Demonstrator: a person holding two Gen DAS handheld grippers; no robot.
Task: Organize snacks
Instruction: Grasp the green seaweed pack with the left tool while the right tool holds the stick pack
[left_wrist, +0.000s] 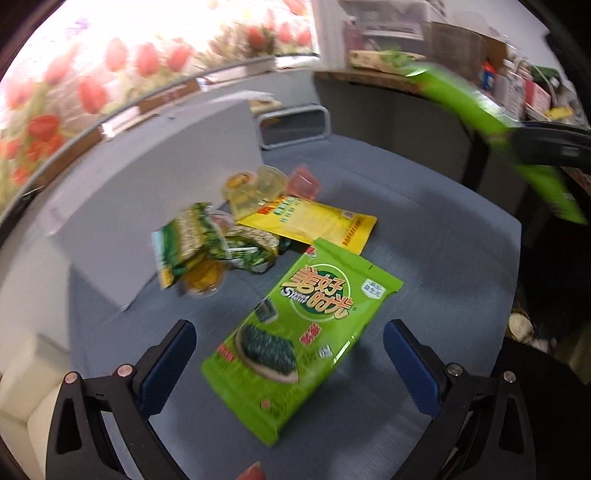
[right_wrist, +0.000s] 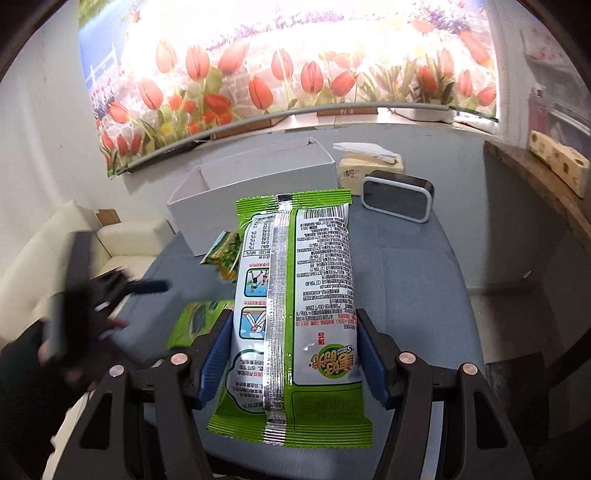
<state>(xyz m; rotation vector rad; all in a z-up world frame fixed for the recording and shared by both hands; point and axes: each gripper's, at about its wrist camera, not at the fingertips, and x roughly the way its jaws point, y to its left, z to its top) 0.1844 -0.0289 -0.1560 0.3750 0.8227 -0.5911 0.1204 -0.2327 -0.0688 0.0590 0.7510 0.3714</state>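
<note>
Seaweed pack (right_wrist: 295, 306) sits clamped lengthwise in the right claw (right_wrist: 291, 354), back seam up, lifted toward the white box (right_wrist: 207, 206) ahead, likely its destination. Left claw (left_wrist: 288, 354) hangs spread and empty over a second green pack (left_wrist: 299, 339), presumably next.

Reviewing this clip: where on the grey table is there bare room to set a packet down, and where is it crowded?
Bare: the grey table right of the yellow packet and lying green seaweed packet, and the strip before the clock. The white box looks empty. Crowded: the jelly cups and small green packets heaped against the box wall.
</note>
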